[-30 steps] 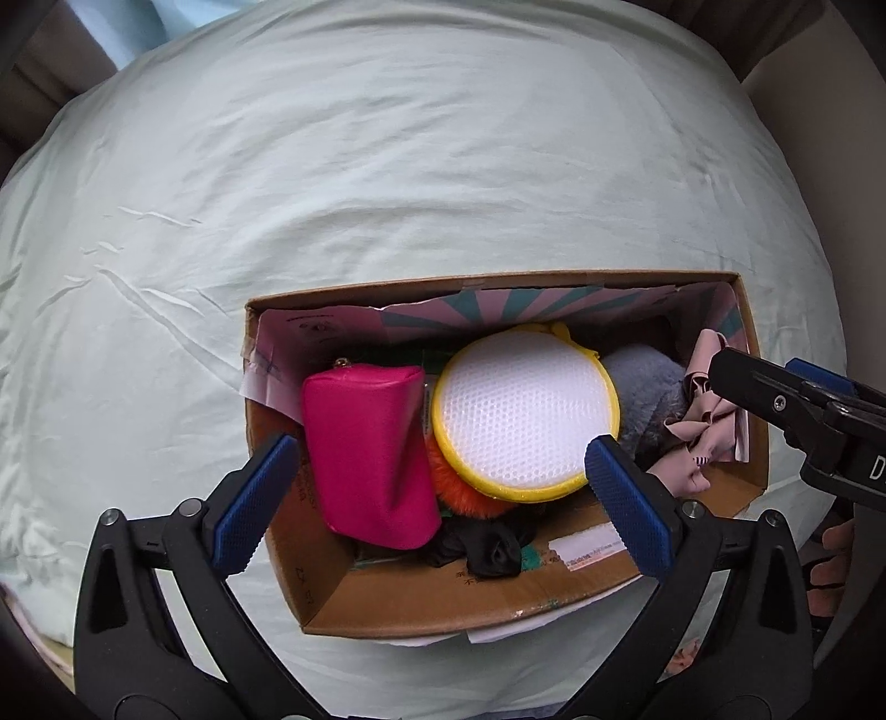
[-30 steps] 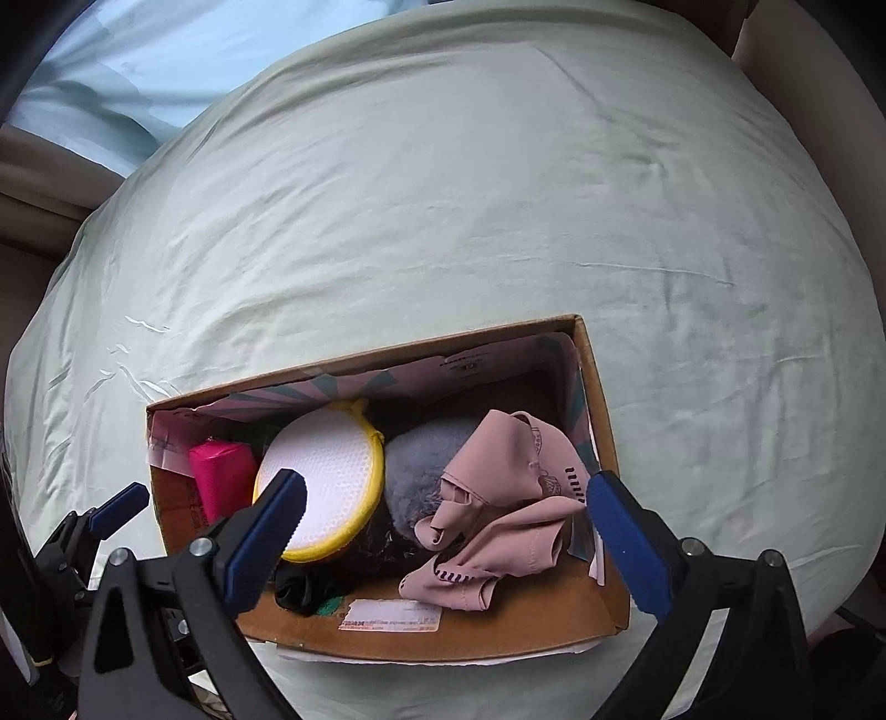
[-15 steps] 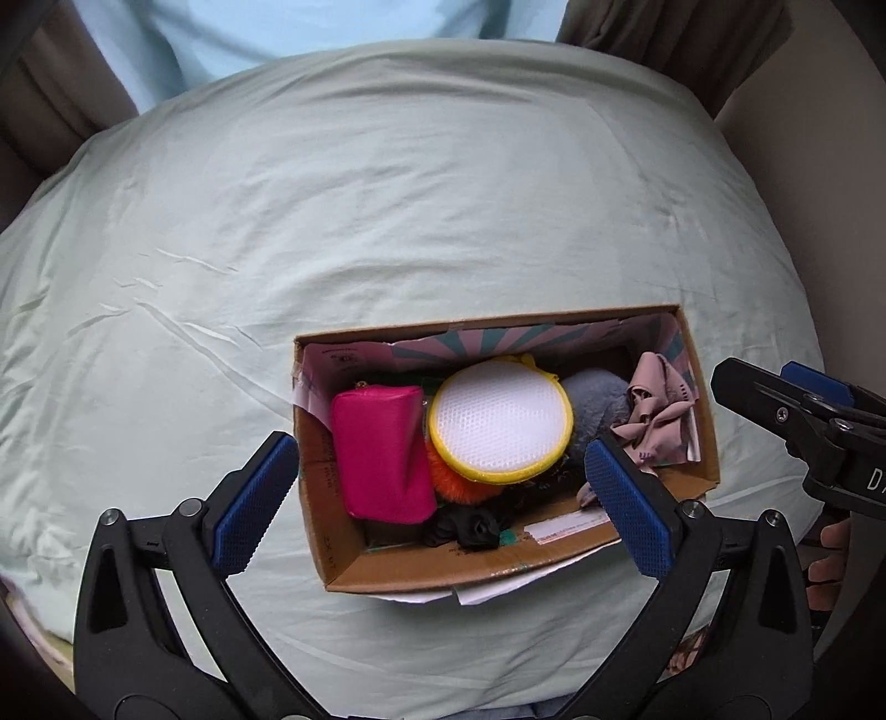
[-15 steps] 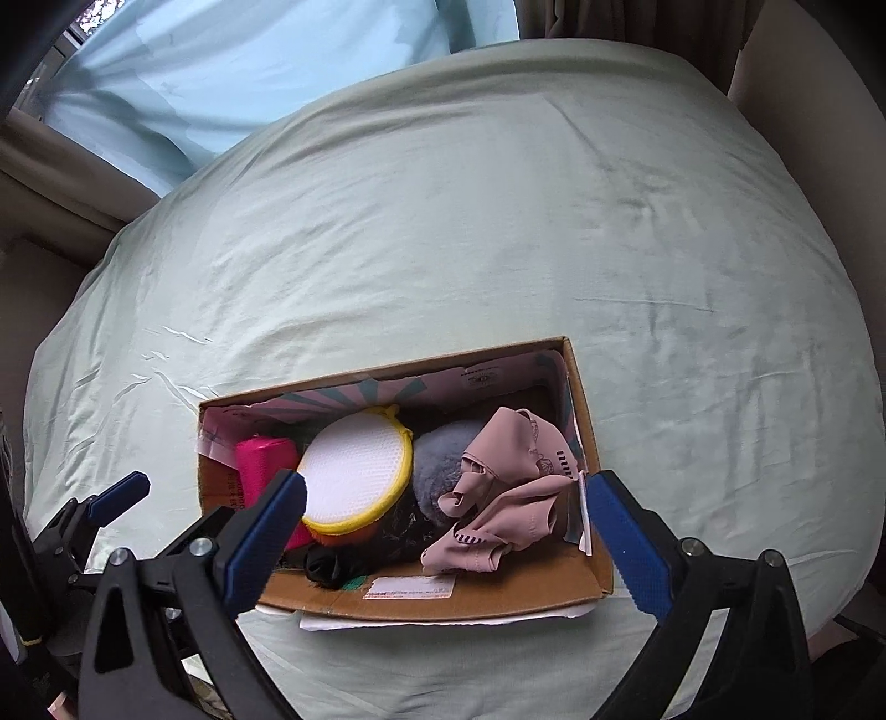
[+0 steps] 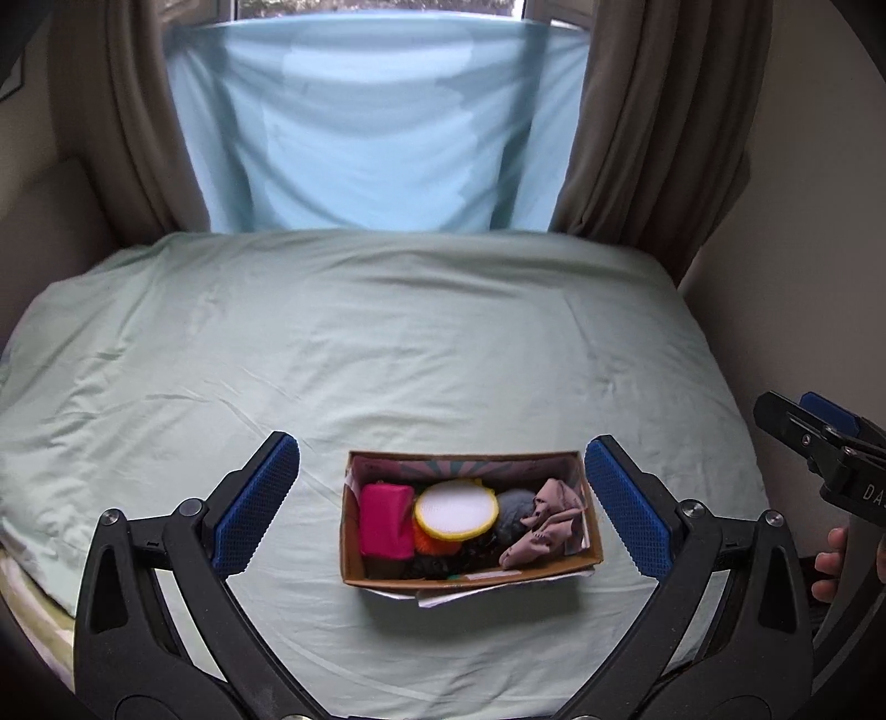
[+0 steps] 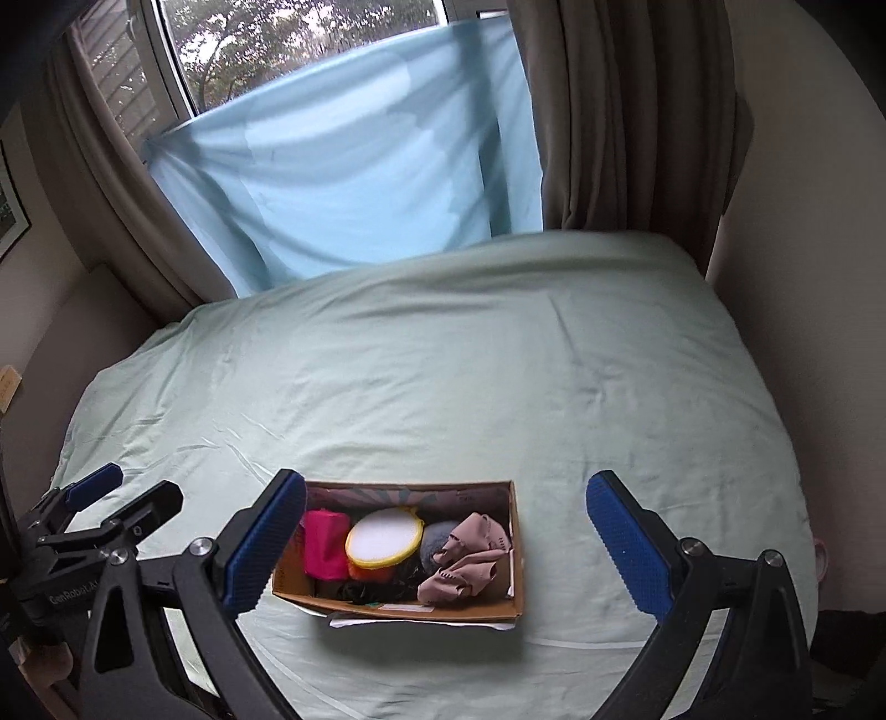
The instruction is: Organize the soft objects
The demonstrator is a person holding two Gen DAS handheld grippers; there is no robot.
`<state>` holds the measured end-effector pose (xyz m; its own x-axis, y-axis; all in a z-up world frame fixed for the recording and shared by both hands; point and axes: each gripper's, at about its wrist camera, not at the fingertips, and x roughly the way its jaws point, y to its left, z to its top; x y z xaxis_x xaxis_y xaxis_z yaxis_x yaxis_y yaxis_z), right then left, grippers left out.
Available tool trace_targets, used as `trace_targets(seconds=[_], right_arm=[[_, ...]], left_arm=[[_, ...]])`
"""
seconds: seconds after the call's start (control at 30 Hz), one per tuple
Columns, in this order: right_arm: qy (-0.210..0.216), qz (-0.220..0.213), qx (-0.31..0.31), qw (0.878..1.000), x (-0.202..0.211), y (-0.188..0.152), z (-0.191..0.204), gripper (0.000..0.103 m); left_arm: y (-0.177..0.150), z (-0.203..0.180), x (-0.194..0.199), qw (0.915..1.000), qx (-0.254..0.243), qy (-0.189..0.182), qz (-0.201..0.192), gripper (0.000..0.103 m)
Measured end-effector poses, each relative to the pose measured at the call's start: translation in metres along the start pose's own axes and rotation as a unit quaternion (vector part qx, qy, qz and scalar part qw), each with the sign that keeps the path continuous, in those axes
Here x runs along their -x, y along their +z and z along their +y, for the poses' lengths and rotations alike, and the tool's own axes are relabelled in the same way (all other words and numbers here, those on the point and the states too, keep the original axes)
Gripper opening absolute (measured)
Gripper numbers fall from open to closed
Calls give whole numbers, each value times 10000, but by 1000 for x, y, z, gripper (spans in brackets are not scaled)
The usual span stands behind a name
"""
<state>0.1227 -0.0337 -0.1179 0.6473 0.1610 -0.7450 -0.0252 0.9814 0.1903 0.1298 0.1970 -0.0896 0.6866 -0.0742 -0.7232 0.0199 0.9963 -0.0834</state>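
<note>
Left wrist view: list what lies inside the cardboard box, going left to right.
Magenta pouch → round white pad with yellow rim → grey fuzzy item → crumpled dusty-pink cloth. The orange and black pieces underneath overlap too much to place.

This is a home bedroom. A wide bed under a wrinkled pale green fitted sheet [image 5: 421,343] fills the floor between plain beige walls [image 6: 803,194]. Behind it, heavy brown curtains [image 5: 648,122] frame a window [image 6: 232,50] half covered by a light blue cloth [image 6: 354,166], with trees outside.
</note>
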Motion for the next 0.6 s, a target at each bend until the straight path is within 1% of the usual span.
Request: trace_targets(seconds=[0.13,0.27,0.37,0.43,0.6], right_arm=[[-247,-667,327,9969,59,7,1,101],[-369,-1253,397,9906,107,9,-1,101],[-419,-1568,450,9857,130,4,-3,101],[-412,-1703,467,9834,138,-1,-4,101],[-398,-1826,550,9808,144,-9,-8,101]], left_arm=[[4,-12,52,9976,43,100,-687,103],[-2,-25,88,9923,6,150,-1228,103],[-7,-34,104,9890,-58,200,-1462,103],[-9,-39,109,9880,-65,256,-1523,103],[-12,-44,125,9854,-8,228,-1687,103]])
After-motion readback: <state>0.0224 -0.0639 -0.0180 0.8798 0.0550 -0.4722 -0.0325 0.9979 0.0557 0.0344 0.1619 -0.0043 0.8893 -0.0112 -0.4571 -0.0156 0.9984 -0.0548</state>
